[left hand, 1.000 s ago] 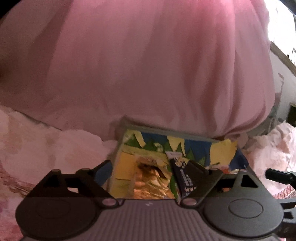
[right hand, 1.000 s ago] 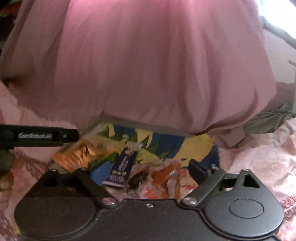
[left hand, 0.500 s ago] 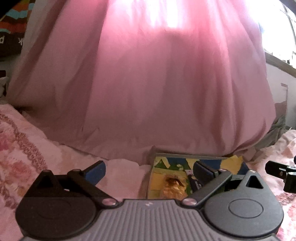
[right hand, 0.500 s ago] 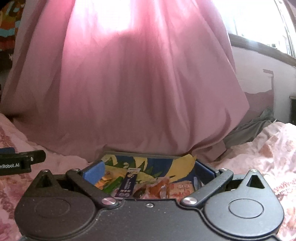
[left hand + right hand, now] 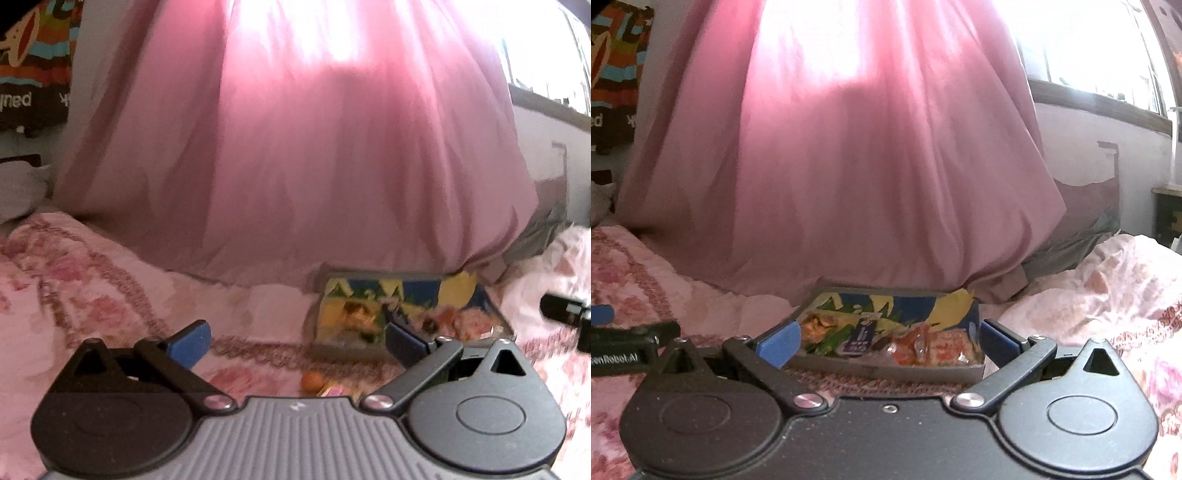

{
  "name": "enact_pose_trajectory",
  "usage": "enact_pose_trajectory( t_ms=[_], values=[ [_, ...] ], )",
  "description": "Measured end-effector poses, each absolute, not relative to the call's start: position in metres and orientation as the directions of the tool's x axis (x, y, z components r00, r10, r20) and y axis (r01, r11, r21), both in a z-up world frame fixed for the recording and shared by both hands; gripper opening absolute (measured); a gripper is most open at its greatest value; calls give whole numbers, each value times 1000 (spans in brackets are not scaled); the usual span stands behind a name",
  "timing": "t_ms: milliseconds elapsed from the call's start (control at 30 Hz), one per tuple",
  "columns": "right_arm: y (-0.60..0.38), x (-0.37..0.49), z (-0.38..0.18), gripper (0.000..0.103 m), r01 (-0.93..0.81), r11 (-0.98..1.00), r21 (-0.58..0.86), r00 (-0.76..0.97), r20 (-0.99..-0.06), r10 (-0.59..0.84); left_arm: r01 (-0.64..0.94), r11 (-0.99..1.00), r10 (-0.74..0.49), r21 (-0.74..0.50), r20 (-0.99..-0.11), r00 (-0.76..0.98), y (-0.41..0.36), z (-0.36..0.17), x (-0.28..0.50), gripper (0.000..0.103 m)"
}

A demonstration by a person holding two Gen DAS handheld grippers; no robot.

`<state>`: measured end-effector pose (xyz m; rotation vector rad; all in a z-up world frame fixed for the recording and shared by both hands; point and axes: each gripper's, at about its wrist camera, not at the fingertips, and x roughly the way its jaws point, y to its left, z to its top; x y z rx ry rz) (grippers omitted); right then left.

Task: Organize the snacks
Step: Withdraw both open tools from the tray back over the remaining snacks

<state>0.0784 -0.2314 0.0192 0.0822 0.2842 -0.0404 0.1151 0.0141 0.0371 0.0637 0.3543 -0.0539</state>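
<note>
Cardboard, printed blue, yellow and green: shallow snack box (image 5: pixel 886 369) low in the centre of the right wrist view, right of centre in the left wrist view (image 5: pixel 402 291), flat on a pink flowered bedspread (image 5: pixel 1108 295). Already filled with a dark blue sachet (image 5: pixel 862 338) in the middle, crinkled orange wrappers (image 5: pixel 916 345) to the right of it and a golden packet (image 5: pixel 812 325) at the left end. Judged mostly done, then. Still outside, low in the left wrist view: a round orange sweet (image 5: pixel 311 381) on the bedspread in front of the box, with a shiny scrap of wrapper just beside it, likely the last pieces to gather. Left gripper (image 5: pixel 295 338) released, jaws just lately spread to full width, nothing between them. Right gripper (image 5: pixel 888 341) likewise spread wide and empty, framing the box without touching it. Legible on the left gripper's side, at the left edge of the right wrist view: "enRobot.AI". Print on the sachet too small to read. Behind everything, a pink curtain (image 5: pixel 849 166) lit from the back; at upper left a striped poster (image 5: pixel 617 55) with only stray letters showing; at upper right a bright window (image 5: pixel 1089 48).
</note>
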Motion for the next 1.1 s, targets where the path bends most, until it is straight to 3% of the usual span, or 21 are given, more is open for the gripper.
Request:
enact_pose_trajectory(
  t_ms=[300, 667, 1100],
  values=[
    [-214, 30, 12, 102, 37, 996, 86, 939, -344, -5, 0, 1000, 10, 23, -429, 903, 37, 27, 67, 103],
    [-198, 5, 4, 102, 65, 995, 77, 883, -470, -22, -99, 993, 63, -58, -452, 890, 65, 27, 33, 103],
    [-184, 13, -7, 102, 6, 996, 90, 888, -459, 36, -149, 989, 125, -8, -507, 853, 66, 20, 45, 103]
  ],
)
